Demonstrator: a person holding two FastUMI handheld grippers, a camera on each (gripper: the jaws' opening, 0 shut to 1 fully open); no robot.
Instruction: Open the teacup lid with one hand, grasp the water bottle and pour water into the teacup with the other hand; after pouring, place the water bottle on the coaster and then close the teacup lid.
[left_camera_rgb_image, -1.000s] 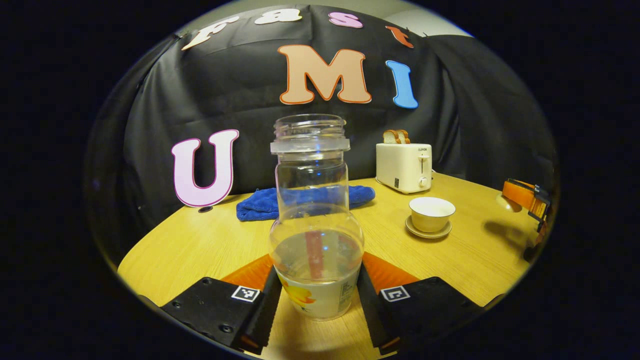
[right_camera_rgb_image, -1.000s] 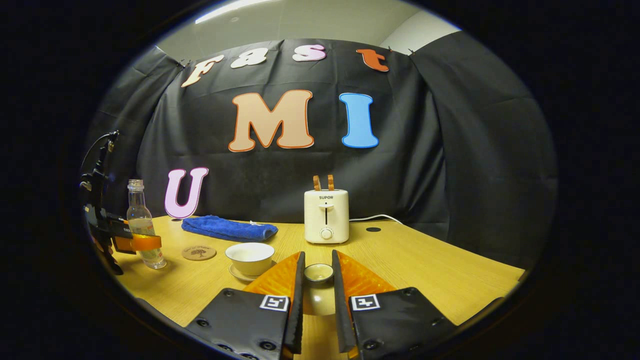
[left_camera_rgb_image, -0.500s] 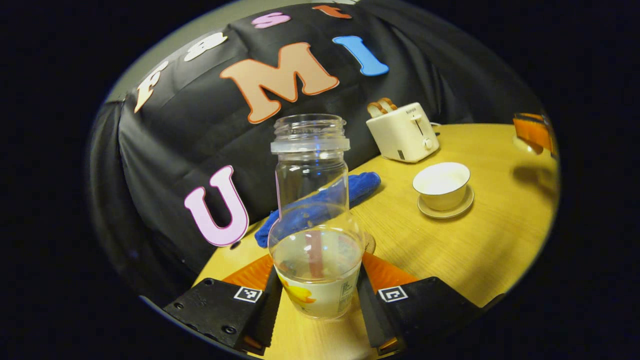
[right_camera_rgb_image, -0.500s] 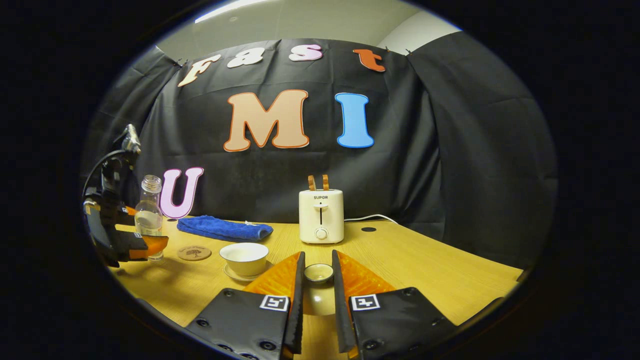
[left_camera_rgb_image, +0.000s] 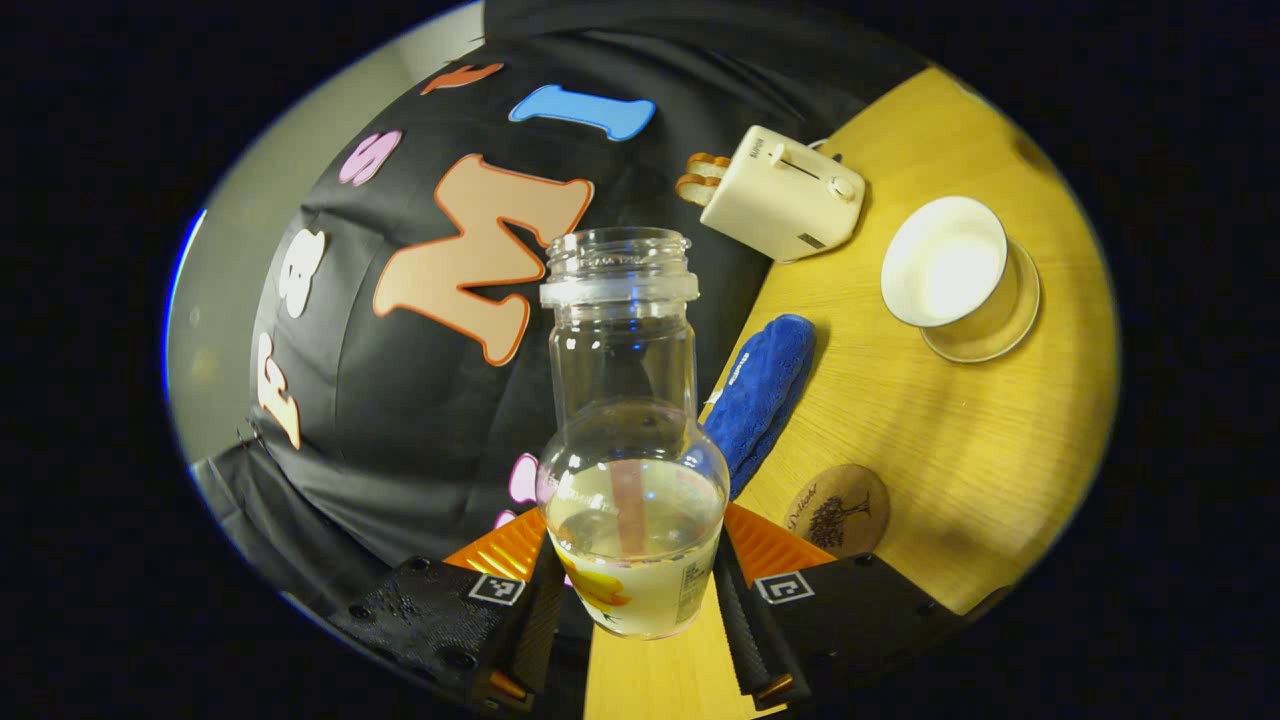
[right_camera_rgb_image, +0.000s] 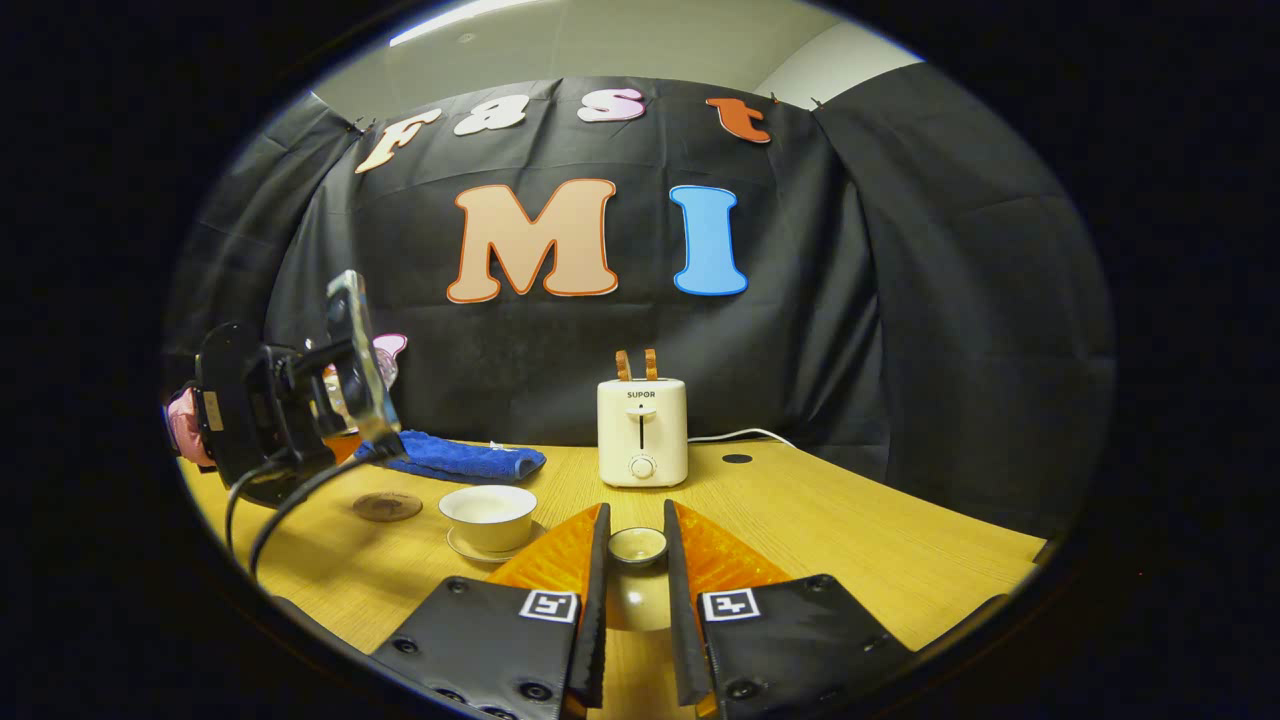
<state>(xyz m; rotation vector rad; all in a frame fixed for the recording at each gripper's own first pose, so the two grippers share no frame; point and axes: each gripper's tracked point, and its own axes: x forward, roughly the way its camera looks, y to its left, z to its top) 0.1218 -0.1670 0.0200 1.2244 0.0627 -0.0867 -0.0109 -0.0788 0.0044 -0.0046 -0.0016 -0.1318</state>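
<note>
My left gripper (left_camera_rgb_image: 632, 590) is shut on the clear, uncapped water bottle (left_camera_rgb_image: 628, 440), held in the air and tilted toward the table, with water in its lower part. The open white teacup (left_camera_rgb_image: 945, 265) stands on its saucer (left_camera_rgb_image: 985, 340) at the upper right, and the round brown coaster (left_camera_rgb_image: 838, 508) lies below it. In the right gripper view my right gripper (right_camera_rgb_image: 632, 590) is shut on the knob of the teacup lid (right_camera_rgb_image: 637, 548), to the right of the teacup (right_camera_rgb_image: 490, 512). The left gripper (right_camera_rgb_image: 285, 410) hangs above the coaster (right_camera_rgb_image: 386, 505) at the left.
A white toaster (right_camera_rgb_image: 641, 430) with bread in its slots stands at the back of the wooden table (right_camera_rgb_image: 860, 540), and a folded blue towel (right_camera_rgb_image: 455, 462) lies to its left. The toaster (left_camera_rgb_image: 780, 195) and towel (left_camera_rgb_image: 760, 395) also appear beyond the bottle.
The left gripper has lifted the bottle off the table and tipped it strongly toward the teacup, moving closer to the cup. The right gripper with the lid has stayed still.
</note>
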